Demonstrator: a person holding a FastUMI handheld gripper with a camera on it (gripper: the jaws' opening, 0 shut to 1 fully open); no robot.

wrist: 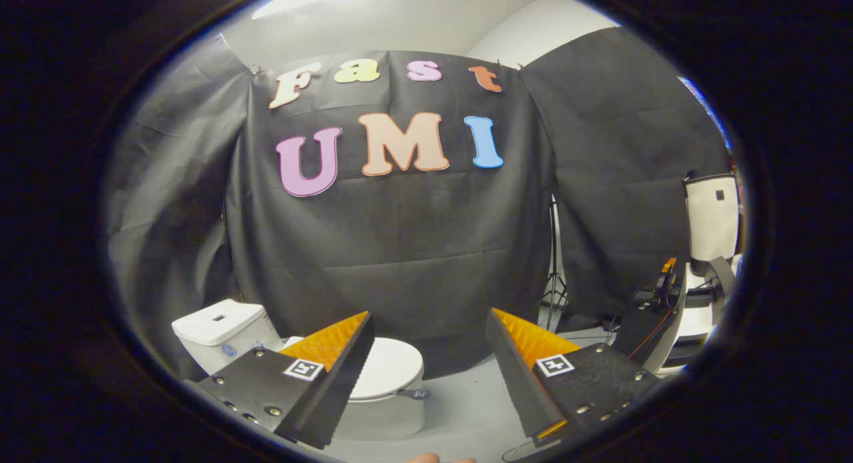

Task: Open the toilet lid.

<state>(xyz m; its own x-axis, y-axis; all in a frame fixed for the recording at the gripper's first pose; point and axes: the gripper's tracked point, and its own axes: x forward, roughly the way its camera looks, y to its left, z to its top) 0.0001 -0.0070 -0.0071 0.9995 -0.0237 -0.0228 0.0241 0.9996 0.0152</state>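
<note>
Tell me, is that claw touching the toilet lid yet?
Apart. In the gripper view the open claw hangs well short of the closed toilet lid, which lies beyond its fingers.

The pale grey floor [466, 410] carries a white toilet [380, 396] — lid [390, 370] down — beyond the spread tool [430, 356].

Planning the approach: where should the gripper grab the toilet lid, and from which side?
Grip the small dark tab at the front edge of the closed toilet lid, coming from the front, opposite the tank; the lid lies flat. The gripper is open, apart from it.
</note>
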